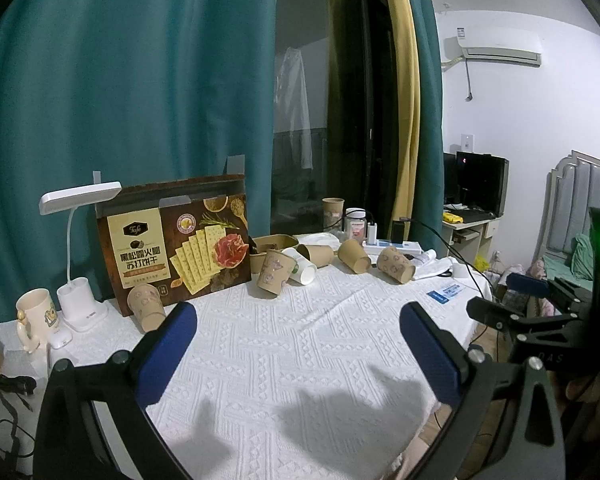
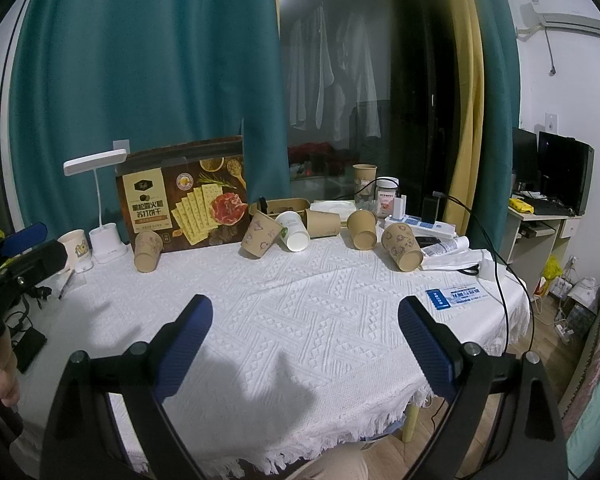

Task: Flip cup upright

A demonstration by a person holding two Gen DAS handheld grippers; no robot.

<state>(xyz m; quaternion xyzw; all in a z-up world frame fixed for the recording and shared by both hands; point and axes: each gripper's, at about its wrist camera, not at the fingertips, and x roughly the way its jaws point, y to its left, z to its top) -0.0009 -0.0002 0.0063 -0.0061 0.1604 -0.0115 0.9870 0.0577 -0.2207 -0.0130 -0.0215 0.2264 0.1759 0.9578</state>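
Note:
Several paper cups lie tipped or upside down along the far side of the table. A brown patterned cup [image 1: 146,307] [image 2: 148,251] stands upside down by the cracker box. Another patterned cup [image 1: 275,273] [image 2: 261,235] leans against a white cup [image 1: 302,266] [image 2: 293,231]. Plain brown cups [image 1: 353,255] [image 2: 362,229] and a patterned one [image 1: 396,265] [image 2: 402,247] lie on their sides. My left gripper [image 1: 298,314] and right gripper [image 2: 305,306] are both open and empty, above the near part of the tablecloth, well short of the cups.
A cracker box [image 1: 176,242] [image 2: 186,196], a white desk lamp [image 1: 80,264], a mug [image 1: 34,314], an upright cup [image 2: 365,180], a jar [image 2: 386,196], a power strip [image 2: 420,226] and cables sit at the back. A blue card [image 2: 454,294] lies near the right edge.

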